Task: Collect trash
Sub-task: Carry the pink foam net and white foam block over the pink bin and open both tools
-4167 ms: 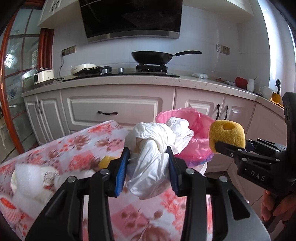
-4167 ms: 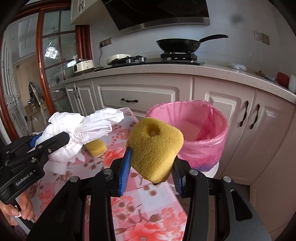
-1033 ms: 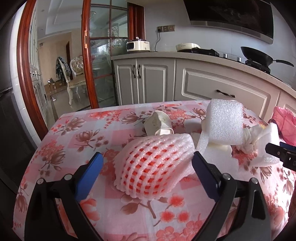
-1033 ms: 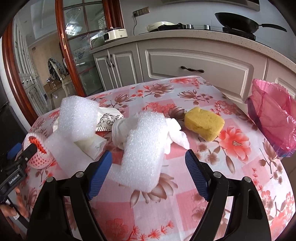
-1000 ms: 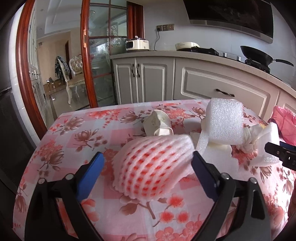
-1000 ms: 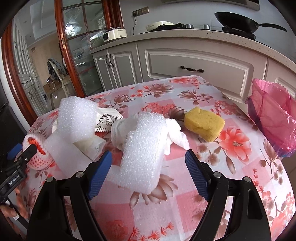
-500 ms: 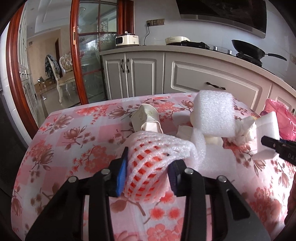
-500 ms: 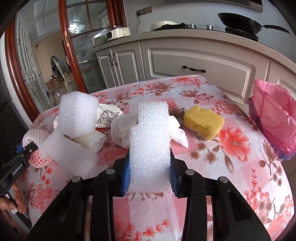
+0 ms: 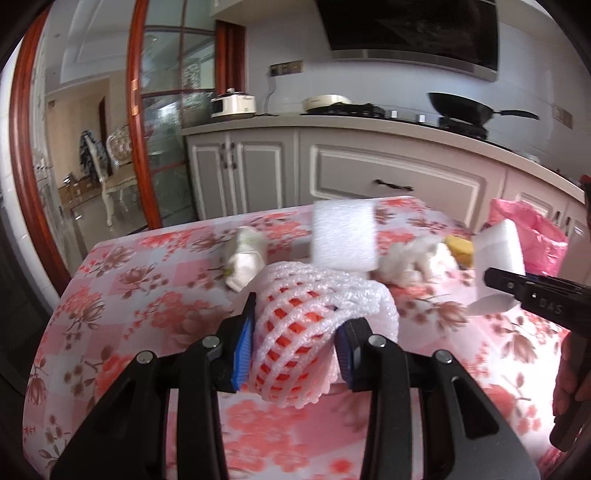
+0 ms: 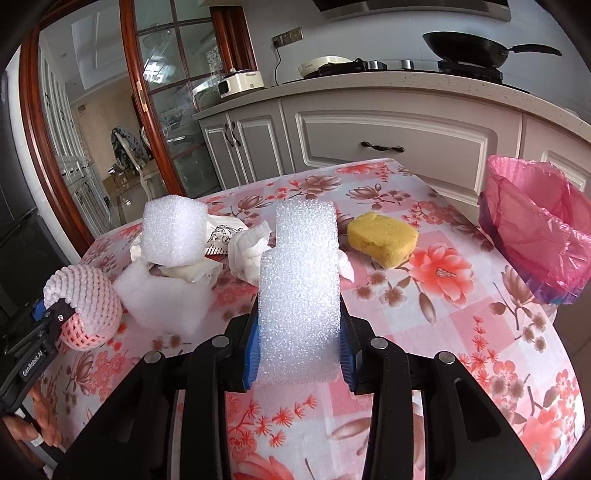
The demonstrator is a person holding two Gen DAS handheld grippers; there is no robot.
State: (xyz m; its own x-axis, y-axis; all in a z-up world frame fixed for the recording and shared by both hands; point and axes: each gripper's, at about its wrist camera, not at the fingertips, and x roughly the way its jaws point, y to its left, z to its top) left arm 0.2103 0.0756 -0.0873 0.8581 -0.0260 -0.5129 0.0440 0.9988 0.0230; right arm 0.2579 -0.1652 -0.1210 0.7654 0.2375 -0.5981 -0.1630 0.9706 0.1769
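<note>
Both sets of fingers have just been closing. The left gripper (image 9: pixel 293 345) is now clenching the foam fruit net (image 9: pixel 314 325); the right gripper (image 10: pixel 298 347) is clenching a white foam strip (image 10: pixel 301 295). Both pieces are lifting clear for the pink-lined bin (image 10: pixel 535 229) beside the floral tabletop (image 10: pixel 461 332), kitchen cabinets behind.

A home kitchen; grey panelled cabinets (image 10: pixel 395 144) run under a pale speckled counter (image 10: pixel 406 83), where a black wok (image 10: pixel 476 46) sits on a gas hob (image 10: pixel 369 66) below a dark range hood (image 9: pixel 410 33), with a small white cooker (image 10: pixel 240 83) plugged into a wall socket (image 10: pixel 288 37). A table (image 10: pixel 461 332) in a pink floral cloth stands beside a bin (image 10: pixel 535 236) lined with a pink bag; a wood-framed glass door (image 10: pixel 159 110) shows a chair (image 9: pixel 118 162) in the next room.
</note>
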